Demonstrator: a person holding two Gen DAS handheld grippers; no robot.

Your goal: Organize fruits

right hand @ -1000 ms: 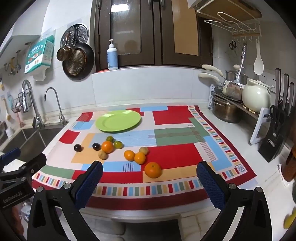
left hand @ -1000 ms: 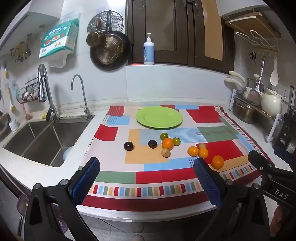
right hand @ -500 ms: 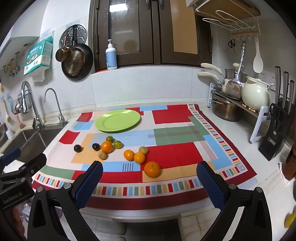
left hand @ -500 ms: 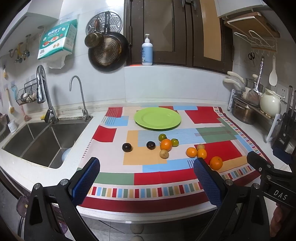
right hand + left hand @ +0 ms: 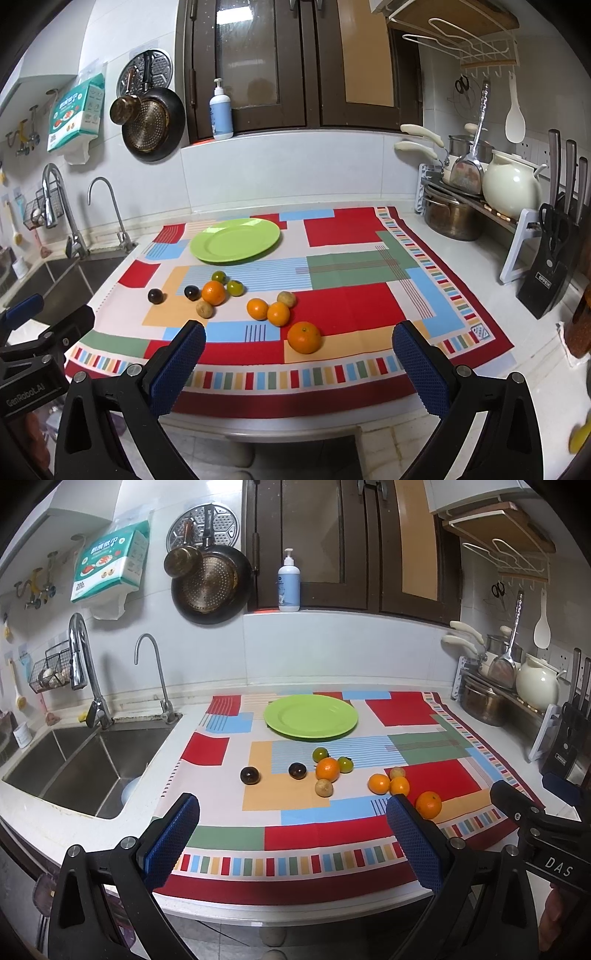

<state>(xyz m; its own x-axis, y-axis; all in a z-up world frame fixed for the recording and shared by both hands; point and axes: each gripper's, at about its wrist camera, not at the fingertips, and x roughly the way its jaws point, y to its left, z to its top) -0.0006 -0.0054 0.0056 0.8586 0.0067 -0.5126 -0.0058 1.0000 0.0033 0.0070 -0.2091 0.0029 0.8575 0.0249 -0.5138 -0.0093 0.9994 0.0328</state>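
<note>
While both my tongs hang short of the counter's front edge, my left gripper [image 5: 291, 843] and right gripper [image 5: 299, 363] are spread wide, nothing btwn the blue pads. Green plate [image 5: 311, 716] sits at 12 o'clock on the patchwork cloth [image 5: 417, 707], bare. Fruits lie loose nearer me: big orange [image 5: 304, 337] at 6 o'clock of the bunch, two small oranges [image 5: 278, 314] touching just above it, two dark plums [image 5: 250, 775] out at 9 o'clock, green ones [image 5: 320, 754] closest to the plate.
</note>
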